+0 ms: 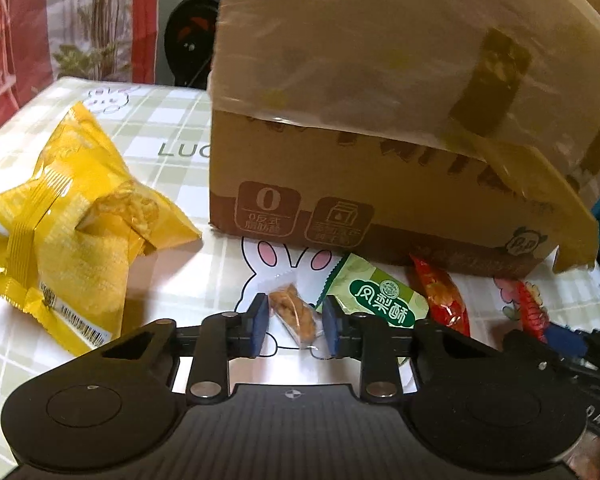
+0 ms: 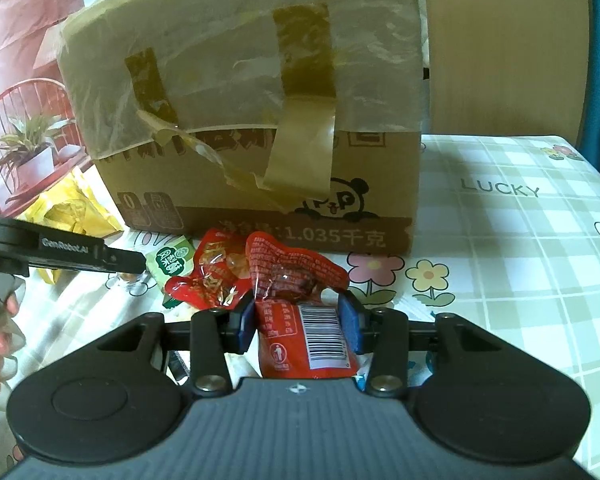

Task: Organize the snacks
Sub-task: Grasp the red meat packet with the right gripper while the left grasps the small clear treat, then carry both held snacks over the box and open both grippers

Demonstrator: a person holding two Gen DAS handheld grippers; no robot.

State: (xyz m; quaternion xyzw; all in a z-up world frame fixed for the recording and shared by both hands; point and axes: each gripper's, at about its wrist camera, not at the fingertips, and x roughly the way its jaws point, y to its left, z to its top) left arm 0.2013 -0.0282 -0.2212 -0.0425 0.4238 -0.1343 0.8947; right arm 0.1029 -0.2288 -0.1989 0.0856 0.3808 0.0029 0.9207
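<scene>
Right wrist view: cardboard box (image 2: 260, 160) taped, contents hidden.

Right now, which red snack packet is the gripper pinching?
The red packet with the white barcode, held between the right gripper's blue pads. The other red packet lies free on the table beside it, touching no gripper.

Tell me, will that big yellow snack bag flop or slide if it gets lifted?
The yellow snack bag looks puffed with air, so it is probably light for its size. Its crinkled film and folded corners suggest it would dent and sag rather than stay stiff. The glossy wrapper may slip under a pinch, so gripping the sealed seam seems safer.
</scene>
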